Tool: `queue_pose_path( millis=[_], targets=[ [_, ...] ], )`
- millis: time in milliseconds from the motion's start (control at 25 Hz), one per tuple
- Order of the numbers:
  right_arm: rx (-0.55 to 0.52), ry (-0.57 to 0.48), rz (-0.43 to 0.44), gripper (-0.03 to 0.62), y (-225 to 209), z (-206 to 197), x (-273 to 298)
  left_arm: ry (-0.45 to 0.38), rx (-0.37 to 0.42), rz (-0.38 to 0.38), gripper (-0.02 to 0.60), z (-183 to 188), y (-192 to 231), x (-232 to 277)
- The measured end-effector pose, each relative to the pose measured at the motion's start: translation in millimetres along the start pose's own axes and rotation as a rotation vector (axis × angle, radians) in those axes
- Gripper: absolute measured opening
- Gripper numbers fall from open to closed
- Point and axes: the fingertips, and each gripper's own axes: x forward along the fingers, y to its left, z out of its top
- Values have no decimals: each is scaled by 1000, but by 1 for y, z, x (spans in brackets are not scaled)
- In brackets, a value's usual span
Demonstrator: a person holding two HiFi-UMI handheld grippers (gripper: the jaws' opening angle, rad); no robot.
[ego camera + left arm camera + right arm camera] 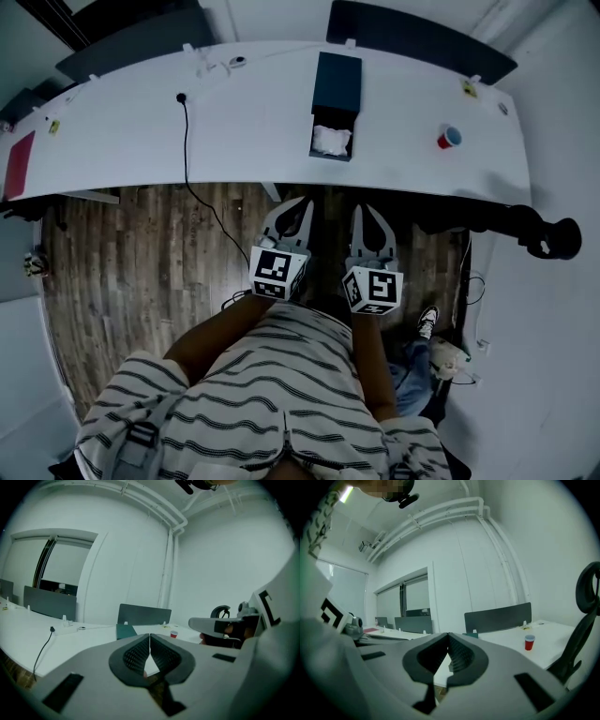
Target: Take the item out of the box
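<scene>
A dark teal box (336,94) lies on the white table (150,141), its open end facing me. A white crumpled item (331,141) shows inside that end. Both grippers hang below the table's near edge, over the wood floor and close to my body. My left gripper (298,203) is shut with nothing in it, and the right gripper (366,210) beside it is shut and empty too. In the left gripper view the jaw tips of the left gripper (150,635) meet, with the box (125,631) far ahead. The right gripper (448,635) also shows tips touching.
A red cup (449,138) stands on the table right of the box, also seen as the red cup (529,642). A black cable (185,141) runs over the table's left part. A red folder (19,164) lies far left. A black office chair (544,234) stands at the right.
</scene>
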Motion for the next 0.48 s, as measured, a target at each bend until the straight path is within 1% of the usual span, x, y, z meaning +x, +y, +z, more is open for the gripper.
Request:
queue_pose_path(
  millis=[160, 320, 480],
  targets=[
    [-7, 17, -2, 12, -12, 0, 20, 16, -21, -4, 26, -4, 3, 21],
    [-6, 42, 23, 12, -23, -9, 39, 36, -22, 26, 26, -9, 10, 42],
    [-4, 58, 51, 12, -37, -10, 50, 48, -45, 73, 26, -10, 15, 64]
  ],
)
